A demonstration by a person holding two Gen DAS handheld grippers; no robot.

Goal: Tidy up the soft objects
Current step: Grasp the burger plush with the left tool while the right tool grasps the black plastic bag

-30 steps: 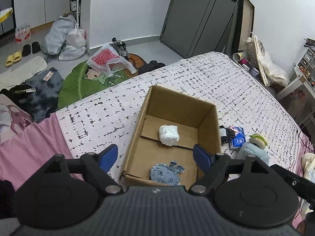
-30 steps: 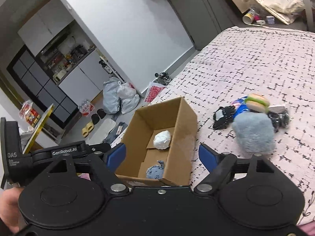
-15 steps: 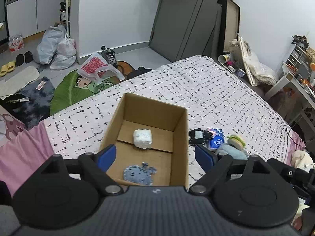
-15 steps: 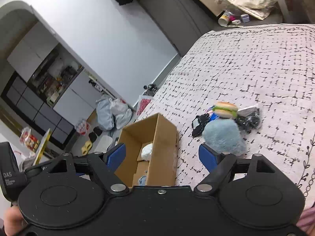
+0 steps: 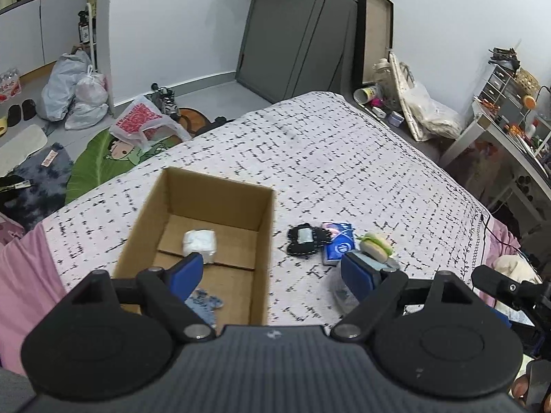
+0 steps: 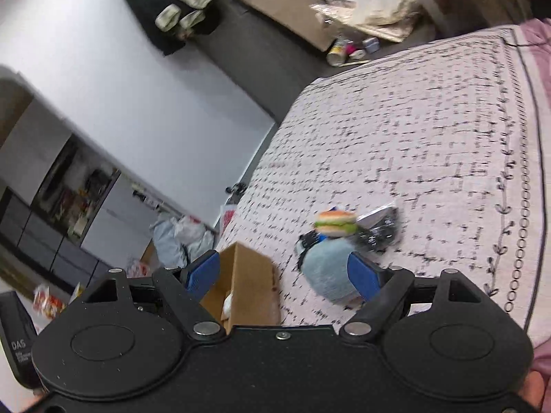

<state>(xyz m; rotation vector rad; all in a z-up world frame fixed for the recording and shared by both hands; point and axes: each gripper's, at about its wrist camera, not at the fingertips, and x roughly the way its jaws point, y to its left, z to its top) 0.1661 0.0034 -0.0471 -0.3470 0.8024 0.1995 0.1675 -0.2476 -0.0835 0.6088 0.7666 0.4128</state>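
An open cardboard box [image 5: 265,241] sits on the patterned bedspread [image 5: 327,158]. Inside it lie a white soft bundle [image 5: 199,242] and a blue plush [image 5: 203,304]. Right of the box lie a black pouch [image 5: 304,241], a blue packet [image 5: 339,244], a burger plush [image 5: 375,244] and a grey-blue fluffy plush [image 6: 327,268]. My left gripper [image 5: 272,272] hangs open above the box's right wall, holding nothing. My right gripper [image 6: 284,275] is open too, with the box [image 6: 241,285] at its left and the fluffy plush against its right fingertip [image 6: 361,275]. The burger plush [image 6: 335,222] lies just beyond.
The bed drops off to a floor with plastic bags [image 5: 79,93], a green mat [image 5: 100,165] and shoes at the left. A dark door [image 5: 292,27] and leaning boards stand at the back. A cluttered desk [image 5: 509,127] is at the right. A pink sheet [image 5: 24,275] borders the near left.
Both grippers have shifted right along the bed. The box slid leftward in both views and the pile of soft items came nearer the middle. The right wrist view has rolled and is blurred.
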